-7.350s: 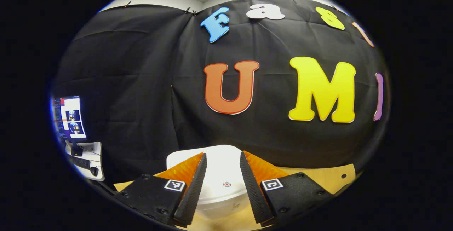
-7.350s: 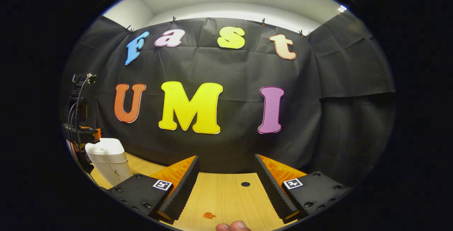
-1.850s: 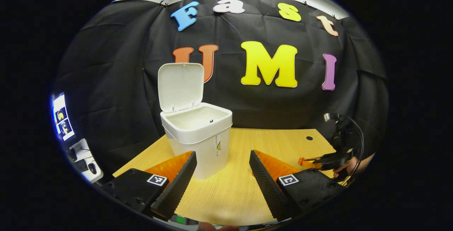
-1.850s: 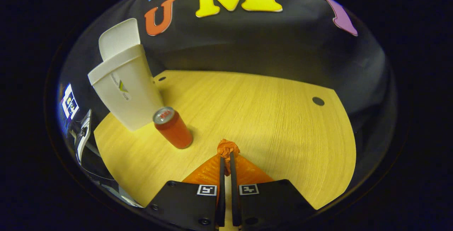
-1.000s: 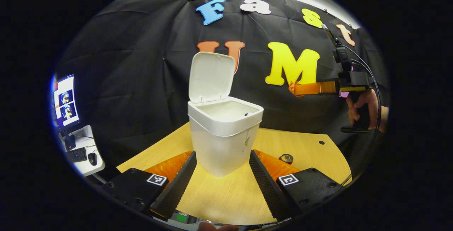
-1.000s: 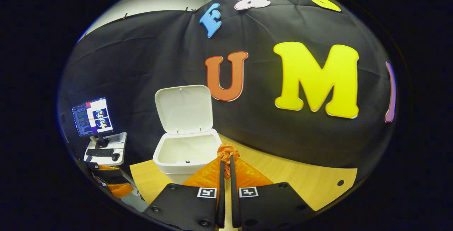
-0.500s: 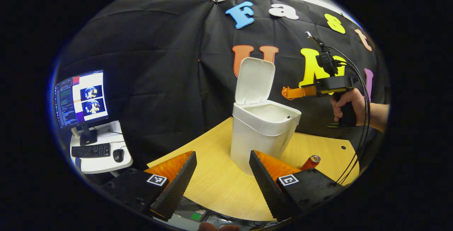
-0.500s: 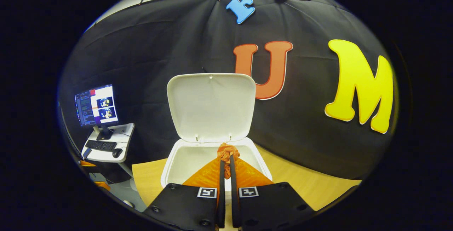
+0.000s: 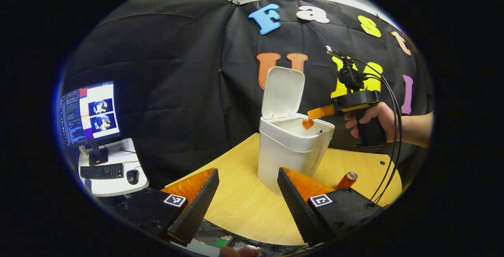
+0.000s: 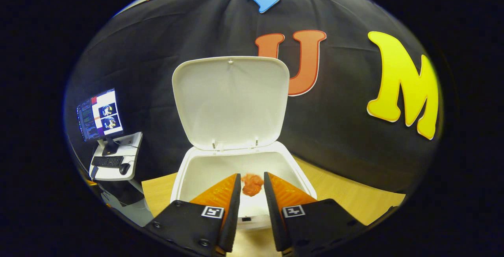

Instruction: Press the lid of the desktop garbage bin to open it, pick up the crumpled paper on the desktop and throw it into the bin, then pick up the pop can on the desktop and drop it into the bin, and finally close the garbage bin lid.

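The white garbage bin (image 9: 293, 150) is seen just right of centre in the left gripper view, standing on the wooden desktop (image 9: 244, 206), with its lid (image 9: 282, 91) swung up and held near upright behind the opening. In the right gripper view the bin (image 10: 189, 178) sits at lower centre, the raised lid (image 10: 232, 99) above it at mid-frame.

The right gripper (image 10: 251, 180) is seen at the bottom of its own view with the fingers parted by a modest gap; nothing is gripped between them. The crumpled paper (image 10: 252, 184), orange, is seen in that gap, over the bin's open interior, with no finger contact visible. In the left gripper view the right gripper (image 9: 311, 112) is seen right of centre, held by a hand (image 9: 372, 117) at mid-right, its fingers reaching over the bin's opening. The crumpled paper (image 9: 307, 123) is seen just below those fingertips, inside the rim line of the bin, apart from the fingers.

The left gripper (image 9: 248, 188) is shown at the bottom of its own view, fingers spread wide, nothing held; bare desktop lies between them, and the bin stands beyond the fingertips.

The pop can (image 9: 346, 180), red, is seen at lower right of the left gripper view, on the desktop near the bin's base; whether upright or tilted cannot be told.

A monitor (image 9: 88, 111) with keyboard (image 9: 101, 170) and mouse (image 9: 132, 175) is seen on a side table (image 9: 114, 186) at the left edge.
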Available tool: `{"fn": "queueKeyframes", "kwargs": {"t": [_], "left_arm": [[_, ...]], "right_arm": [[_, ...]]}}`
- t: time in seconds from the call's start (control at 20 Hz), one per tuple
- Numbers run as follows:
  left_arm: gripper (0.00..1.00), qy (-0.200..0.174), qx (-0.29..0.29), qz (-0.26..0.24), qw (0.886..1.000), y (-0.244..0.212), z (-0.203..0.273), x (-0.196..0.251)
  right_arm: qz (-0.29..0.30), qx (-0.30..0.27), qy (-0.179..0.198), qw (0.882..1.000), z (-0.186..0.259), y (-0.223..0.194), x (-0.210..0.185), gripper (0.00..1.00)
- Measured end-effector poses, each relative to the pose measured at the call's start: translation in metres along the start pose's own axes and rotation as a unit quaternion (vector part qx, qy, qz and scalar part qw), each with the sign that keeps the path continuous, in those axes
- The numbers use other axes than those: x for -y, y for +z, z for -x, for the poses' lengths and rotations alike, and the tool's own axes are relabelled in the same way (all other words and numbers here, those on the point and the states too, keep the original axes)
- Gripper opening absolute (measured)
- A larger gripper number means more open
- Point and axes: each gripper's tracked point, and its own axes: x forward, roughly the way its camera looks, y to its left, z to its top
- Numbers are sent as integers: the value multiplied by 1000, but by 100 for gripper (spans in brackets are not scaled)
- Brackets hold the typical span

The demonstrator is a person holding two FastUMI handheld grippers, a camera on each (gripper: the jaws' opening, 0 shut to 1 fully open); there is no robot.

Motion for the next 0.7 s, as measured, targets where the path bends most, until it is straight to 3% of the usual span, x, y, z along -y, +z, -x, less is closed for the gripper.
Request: {"fn": "queueKeyframes", "kwargs": {"t": [0.2,0.25,0.45,0.6,0.7], "left_arm": [[98,-37,1,-5,999,1,-5,17],[98,-51,5,-7,999,2,-6,24],[98,-104,19,-33,994,8,-14,54],[98,-153,40,-53,986,15,-18,81],[98,-187,37,-56,980,9,-15,100]], "right_arm": [[-6,27,3,1000,23,13,-1,57],[-9,38,-1,999,34,17,1,71],[-18,77,-42,996,81,20,30,82],[-25,109,-72,991,129,21,54,82],[-49,130,-89,986,161,18,69,88]]}}
